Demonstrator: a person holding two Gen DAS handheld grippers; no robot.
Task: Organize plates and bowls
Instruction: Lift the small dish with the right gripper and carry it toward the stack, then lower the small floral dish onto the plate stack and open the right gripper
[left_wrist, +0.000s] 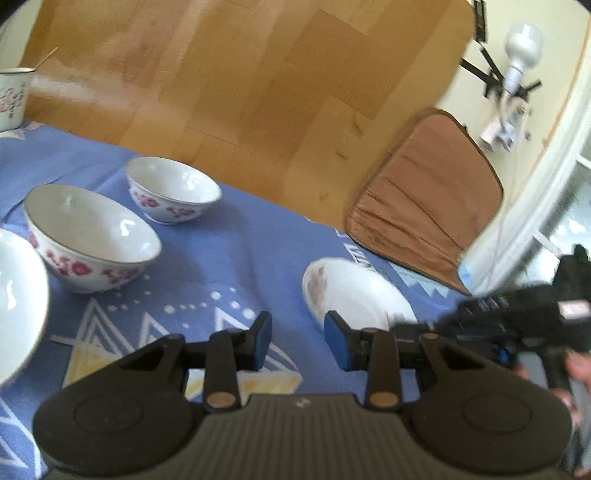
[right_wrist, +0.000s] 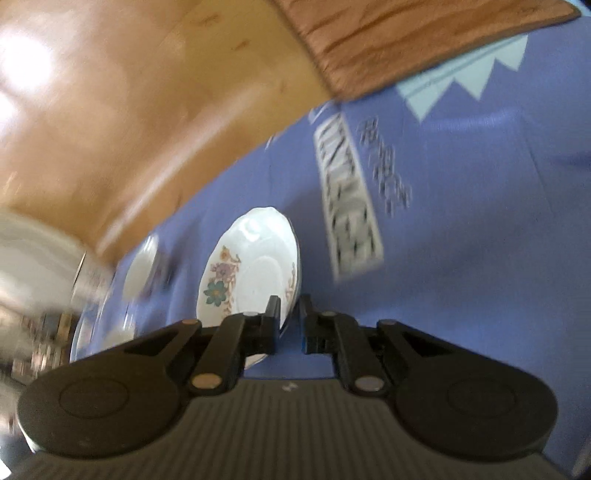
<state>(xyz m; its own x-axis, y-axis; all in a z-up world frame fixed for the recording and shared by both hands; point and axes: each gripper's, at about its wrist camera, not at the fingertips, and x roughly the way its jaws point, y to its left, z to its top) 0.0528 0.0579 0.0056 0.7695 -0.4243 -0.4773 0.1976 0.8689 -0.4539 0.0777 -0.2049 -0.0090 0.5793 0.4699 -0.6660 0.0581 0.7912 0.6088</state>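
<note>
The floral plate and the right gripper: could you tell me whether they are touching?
Touching. The right wrist view shows the right gripper closed on the floral plate's rim.

Printed label and characters on blue cloth (right_wrist: 461, 221), upper centre of right-wrist view: blurred, illegible. No readable text elsewhere.

Two wrist cameras, one blue tablecloth, seen from opposite heights.

From the left wrist we look forward and down across the blue cloth (left_wrist: 236, 236) toward the wooden floor (left_wrist: 240, 74) beyond the table edge, high enough to take in the floral bowls (left_wrist: 92, 240) at left; from the right wrist we sit low and rolled (horizon steeply tilted), very near the small flowered plate (right_wrist: 251, 266). Both views share that plate (left_wrist: 351, 295), the brown cushion (left_wrist: 432, 195) past the table edge (right_wrist: 406, 40) and the floor; the left view also catches the right gripper (left_wrist: 402, 328) at its right edge.
</note>
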